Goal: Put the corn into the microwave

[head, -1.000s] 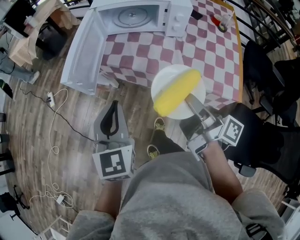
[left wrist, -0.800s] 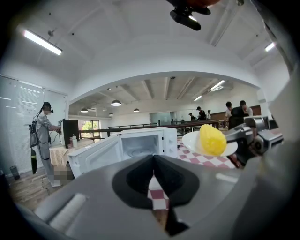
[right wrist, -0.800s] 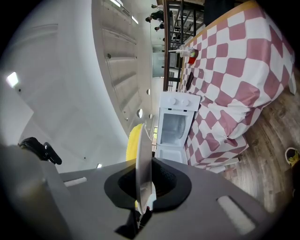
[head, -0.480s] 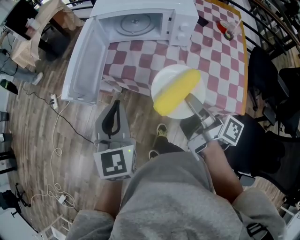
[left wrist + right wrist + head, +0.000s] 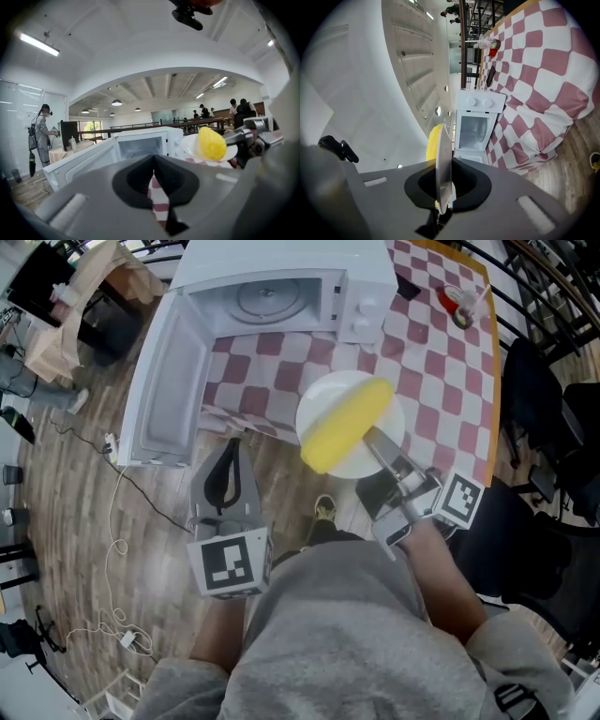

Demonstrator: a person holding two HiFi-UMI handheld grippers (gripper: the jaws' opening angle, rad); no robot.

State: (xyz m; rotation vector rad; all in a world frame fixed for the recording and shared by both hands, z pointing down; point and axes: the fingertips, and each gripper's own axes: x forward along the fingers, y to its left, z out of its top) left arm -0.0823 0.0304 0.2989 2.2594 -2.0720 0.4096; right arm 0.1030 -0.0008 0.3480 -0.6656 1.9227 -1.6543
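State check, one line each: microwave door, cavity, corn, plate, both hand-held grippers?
microwave door: swung fully open
microwave cavity: empty
corn: lying on the plate
plate: held off the table, clamped at its rim
right hand-held gripper: shut on plate
left hand-held gripper: shut, empty

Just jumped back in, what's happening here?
A person holds a white plate with the corn on it, the right gripper shut on the plate's rim, above the near edge of the checkered table. The microwave stands there with its door swung open. The left gripper is shut and empty, over the floor.
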